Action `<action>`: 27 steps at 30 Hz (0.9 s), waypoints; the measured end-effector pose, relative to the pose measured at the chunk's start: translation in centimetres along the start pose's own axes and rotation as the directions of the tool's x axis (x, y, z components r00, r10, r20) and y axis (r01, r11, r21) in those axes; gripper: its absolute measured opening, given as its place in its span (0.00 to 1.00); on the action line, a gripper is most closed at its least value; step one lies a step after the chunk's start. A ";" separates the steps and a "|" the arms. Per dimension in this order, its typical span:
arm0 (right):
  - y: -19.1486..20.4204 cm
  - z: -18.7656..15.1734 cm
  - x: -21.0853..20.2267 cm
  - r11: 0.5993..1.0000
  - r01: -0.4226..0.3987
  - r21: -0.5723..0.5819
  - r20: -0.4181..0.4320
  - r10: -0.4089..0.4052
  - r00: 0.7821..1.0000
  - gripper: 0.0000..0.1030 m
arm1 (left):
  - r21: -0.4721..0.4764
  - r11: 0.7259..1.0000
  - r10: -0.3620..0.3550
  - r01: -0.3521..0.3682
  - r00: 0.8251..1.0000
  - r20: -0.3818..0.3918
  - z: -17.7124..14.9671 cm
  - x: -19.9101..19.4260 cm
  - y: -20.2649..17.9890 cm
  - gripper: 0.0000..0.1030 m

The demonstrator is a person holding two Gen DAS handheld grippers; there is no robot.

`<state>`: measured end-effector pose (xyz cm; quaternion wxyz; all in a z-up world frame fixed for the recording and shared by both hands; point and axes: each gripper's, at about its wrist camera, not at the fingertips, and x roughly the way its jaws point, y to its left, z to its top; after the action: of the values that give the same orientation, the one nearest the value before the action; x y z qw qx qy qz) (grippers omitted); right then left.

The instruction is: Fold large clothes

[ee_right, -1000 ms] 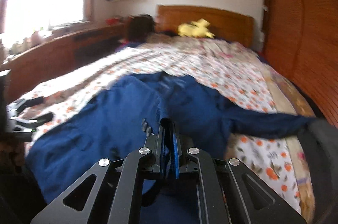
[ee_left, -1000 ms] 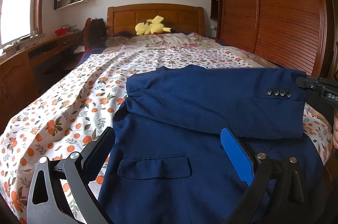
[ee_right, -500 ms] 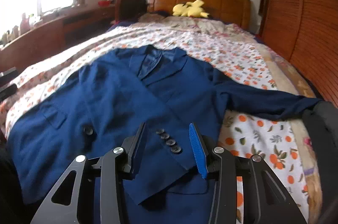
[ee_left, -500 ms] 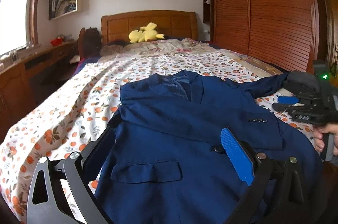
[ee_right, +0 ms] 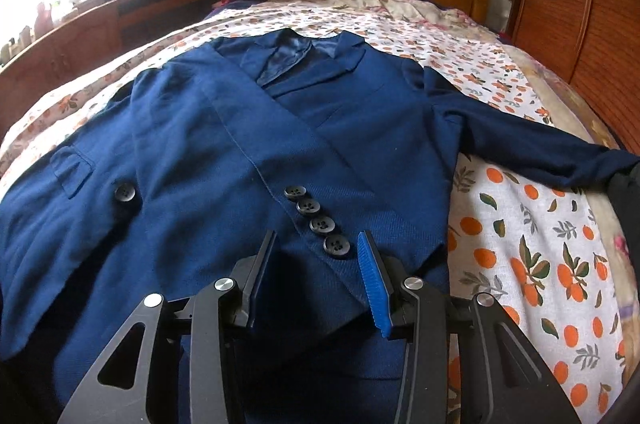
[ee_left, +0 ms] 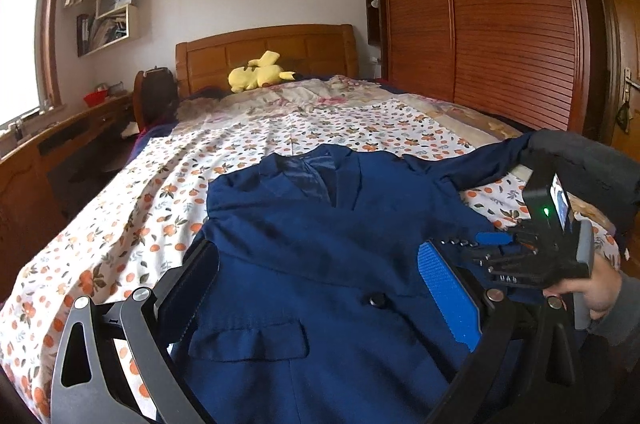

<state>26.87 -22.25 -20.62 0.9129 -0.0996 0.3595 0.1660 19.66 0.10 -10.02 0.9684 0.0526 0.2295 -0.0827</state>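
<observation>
A navy blue suit jacket (ee_left: 320, 256) lies front up on the bed; it also shows in the right wrist view (ee_right: 240, 152). Its left sleeve is folded across the chest, the cuff with several black buttons (ee_right: 316, 220) lying just ahead of my right gripper (ee_right: 318, 260). The other sleeve (ee_right: 532, 140) stretches out to the right toward the bed's edge. My right gripper is open and empty over the cuff; it also shows in the left wrist view (ee_left: 492, 244). My left gripper (ee_left: 320, 288) is open and empty above the jacket's lower front, near a pocket flap (ee_left: 248, 340).
The bed has a white sheet (ee_left: 140, 208) with orange print. A yellow plush toy (ee_left: 260, 72) lies by the wooden headboard (ee_left: 264, 48). A wooden wardrobe (ee_left: 500, 16) stands at the right, a desk (ee_left: 52, 144) and window at the left. A dark grey cloth (ee_left: 588, 168) lies at the right edge.
My right gripper has opened and let go of the sleeve cuff, which now lies flat across the jacket's chest. My left gripper stayed open and shifted a little.
</observation>
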 end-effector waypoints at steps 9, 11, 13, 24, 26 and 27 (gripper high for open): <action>-0.2 -0.1 0.0 1.000 -0.008 0.007 0.015 0.008 1.000 0.38 | 0.005 1.000 -0.004 0.004 1.000 0.017 1.2 4.3 -0.6 0.97; -0.3 -0.2 0.0 1.000 -0.008 0.007 0.016 0.008 1.000 0.38 | 0.005 1.000 -0.009 0.009 1.000 0.014 1.1 5.5 -0.6 0.97; -0.2 -0.1 0.0 1.000 -0.004 0.004 0.015 0.004 1.000 0.38 | 0.004 1.000 -0.014 0.014 1.000 0.006 1.0 6.9 -0.6 0.97; -0.3 -0.1 -0.1 1.000 -0.006 0.006 0.022 0.006 1.000 0.38 | -0.012 0.999 -0.050 0.049 0.998 -0.029 -1.5 12.8 -0.2 0.97; -0.6 0.0 -0.5 1.000 -0.010 0.016 0.028 0.009 1.000 0.38 | -0.003 0.999 -0.047 0.047 0.998 -0.031 -2.0 13.3 -0.3 0.97; -0.9 0.2 -0.9 1.000 -0.011 0.027 0.034 0.011 0.999 0.38 | -0.007 0.999 -0.052 0.052 0.998 -0.035 -2.4 13.6 -0.3 0.97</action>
<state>26.72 -23.19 -19.79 0.9192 -0.0824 0.3466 0.1678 30.53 -1.70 -18.31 0.9619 0.0450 0.2479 -0.1063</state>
